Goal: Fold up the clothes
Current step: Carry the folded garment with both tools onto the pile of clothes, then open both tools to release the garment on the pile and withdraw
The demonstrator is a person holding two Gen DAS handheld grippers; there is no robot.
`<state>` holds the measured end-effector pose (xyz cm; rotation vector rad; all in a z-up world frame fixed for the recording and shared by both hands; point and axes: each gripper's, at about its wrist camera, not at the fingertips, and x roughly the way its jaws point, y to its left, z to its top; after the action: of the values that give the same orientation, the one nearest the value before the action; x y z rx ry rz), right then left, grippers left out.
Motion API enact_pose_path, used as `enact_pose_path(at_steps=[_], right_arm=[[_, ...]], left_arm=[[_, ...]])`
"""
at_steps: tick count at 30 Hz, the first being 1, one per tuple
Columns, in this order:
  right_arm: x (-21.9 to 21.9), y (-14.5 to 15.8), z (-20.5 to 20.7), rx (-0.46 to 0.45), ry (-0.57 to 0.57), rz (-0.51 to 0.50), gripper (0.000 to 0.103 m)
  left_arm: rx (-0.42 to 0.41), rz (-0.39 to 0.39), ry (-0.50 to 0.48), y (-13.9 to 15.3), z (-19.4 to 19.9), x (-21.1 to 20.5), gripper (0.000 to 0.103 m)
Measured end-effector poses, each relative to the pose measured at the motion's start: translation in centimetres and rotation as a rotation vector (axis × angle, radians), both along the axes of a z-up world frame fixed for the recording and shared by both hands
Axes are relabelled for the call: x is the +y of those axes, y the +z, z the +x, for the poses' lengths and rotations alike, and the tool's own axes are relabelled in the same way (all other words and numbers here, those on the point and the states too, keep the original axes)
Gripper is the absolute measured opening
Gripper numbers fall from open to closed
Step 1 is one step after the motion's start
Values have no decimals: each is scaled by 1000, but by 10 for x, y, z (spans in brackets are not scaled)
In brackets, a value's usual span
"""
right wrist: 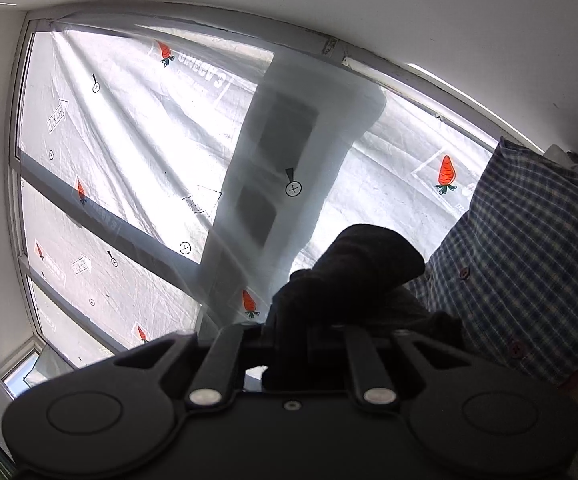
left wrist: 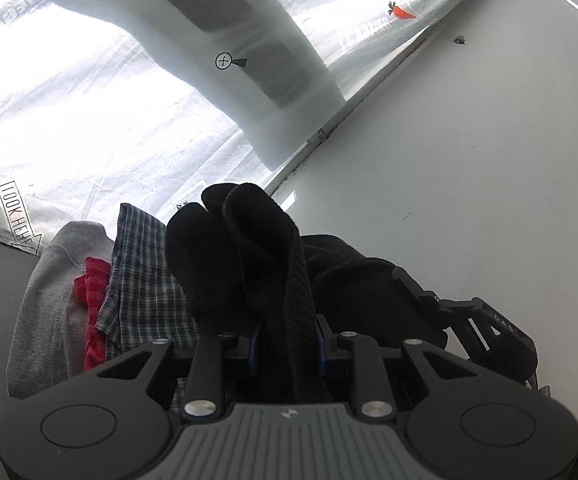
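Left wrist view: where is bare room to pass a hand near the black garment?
Free: above the black garment, toward the covered window and white wall. Crowded: leftward plaid shirt, red cloth, grey garment bunch; right gripper rightward. No laying surface shows.

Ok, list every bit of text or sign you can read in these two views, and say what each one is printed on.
"LOOK HERE": inside an arrow outline on the translucent plastic sheet over the window, left wrist view.
"DAS": small letters on the other gripper's black body, likely part of a longer marking.
Large block lettering by the carrot prints on the sheet: mirrored, not readable.
Other arrow labels in the right wrist view: too blurred.
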<state>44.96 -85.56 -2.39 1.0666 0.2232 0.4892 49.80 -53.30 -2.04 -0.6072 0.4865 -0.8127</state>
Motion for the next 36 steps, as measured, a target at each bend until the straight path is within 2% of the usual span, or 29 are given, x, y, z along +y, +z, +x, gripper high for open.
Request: enact_pose_path(at_steps=[4,5,7,8,9,10,11,12,15,17,18,22,23,24,26,27,30,33,36], right_arm=[[-12,9,40,11,-63,-153,12],[-13,11,48,38,-91,-238,12],[-7,17,65,118,-158,-525,14],[-1,19,69,141,-186,-662,18],[10,19,75,170,-226,-861,23],[17,16,79,182,-240,-990,32],[21,14,78,184,-255,-1048,43],[23,11,78,185,-270,-1097,48],[35,6,72,160,-329,-1238,54],[44,10,68,122,-380,-1303,77],[48,12,66,103,-406,-1334,81],[66,20,58,24,-510,-1456,80],[67,21,56,11,-490,-1435,80],[68,20,57,6,-423,-1379,80],[68,3,72,71,-259,-1256,81],[65,-11,83,142,-187,-1199,81],[66,-36,93,224,-188,-1181,82],[67,-25,87,229,-219,-1175,85],[77,-14,70,199,-256,-1214,88]], left_arm=[[10,40,65,-5,39,-11,29],[12,76,95,-10,48,-12,31],[40,136,172,-20,60,-9,34],[57,162,211,-25,65,-7,35],[65,178,242,-28,68,-3,38],[67,189,268,-31,70,0,39],[70,199,294,-33,72,4,44],[73,209,320,-36,73,8,50],[70,290,353,-42,74,9,56],[79,302,351,-47,75,8,57],[78,303,351,-48,74,8,59],[61,331,358,-48,69,3,67],[57,349,361,-48,69,2,72],[57,369,364,-49,70,1,82],[62,395,372,-52,69,1,92],[63,402,373,-53,68,2,94],[55,447,379,-55,59,9,100],[9,509,408,-54,39,19,103],[-35,534,443,-50,15,31,103]])
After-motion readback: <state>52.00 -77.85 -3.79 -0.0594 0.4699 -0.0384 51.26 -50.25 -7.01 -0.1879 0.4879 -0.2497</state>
